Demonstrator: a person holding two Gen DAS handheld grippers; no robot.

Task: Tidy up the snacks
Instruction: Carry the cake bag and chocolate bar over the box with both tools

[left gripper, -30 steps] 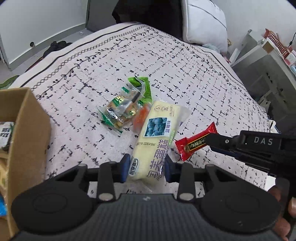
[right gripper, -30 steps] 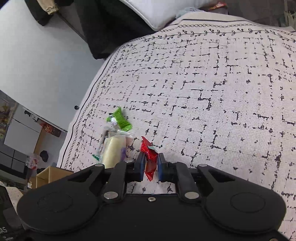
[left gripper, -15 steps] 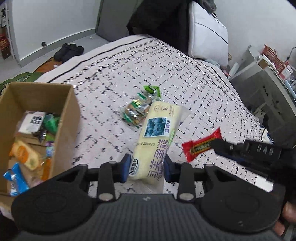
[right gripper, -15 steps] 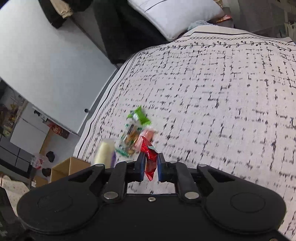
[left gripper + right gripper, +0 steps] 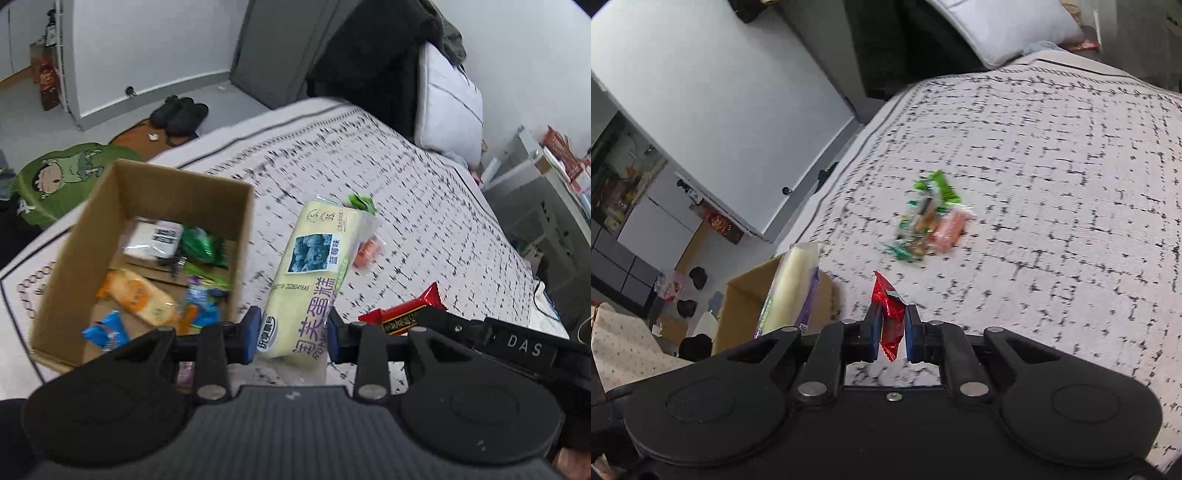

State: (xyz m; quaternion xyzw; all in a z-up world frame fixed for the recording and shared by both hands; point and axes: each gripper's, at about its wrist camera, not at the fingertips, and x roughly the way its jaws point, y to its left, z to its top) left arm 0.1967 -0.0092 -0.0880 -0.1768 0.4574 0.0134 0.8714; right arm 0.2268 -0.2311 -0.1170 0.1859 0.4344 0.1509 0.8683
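So both hands are loaded right now. The left gripper point(image 5: 291, 334) is clamped on the bottom end of a long pale-yellow plastic cake packet with a blue berry picture and purple lettering point(image 5: 308, 273); its blue pads press the wrapper from both sides and the packet sticks up and away from the camera, off the bed. In the right wrist view the same packet point(image 5: 790, 288) shows edge-on at about 9 o'clock from the right gripper, just in front of the box.

The right gripper point(image 5: 891, 334) is squeezed tight on a small shiny red foil snack bar point(image 5: 888, 314), with the wrapper's top poking up between the jaws. From the left camera the red bar point(image 5: 402, 314) sits at roughly 3 o'clock of the cake packet, close by.

The open brown cardboard box point(image 5: 85, 221) stands on the bed at about 9 o'clock from the left gripper, near the mattress edge. Inside it is a mix of snacks: an orange-yellow packet point(image 5: 138, 295), a blue wrapper point(image 5: 105, 328), green bags point(image 5: 201, 245) and a white pack point(image 5: 155, 236).

Still lying on the white bedspread with black dashes point(image 5: 1052, 166) is a little blurry pile of green and orange wrappers point(image 5: 927, 221), at around 12 o'clock from the right gripper and well apart from the box. A white pillow point(image 5: 448, 103) is up at the head of the bed.
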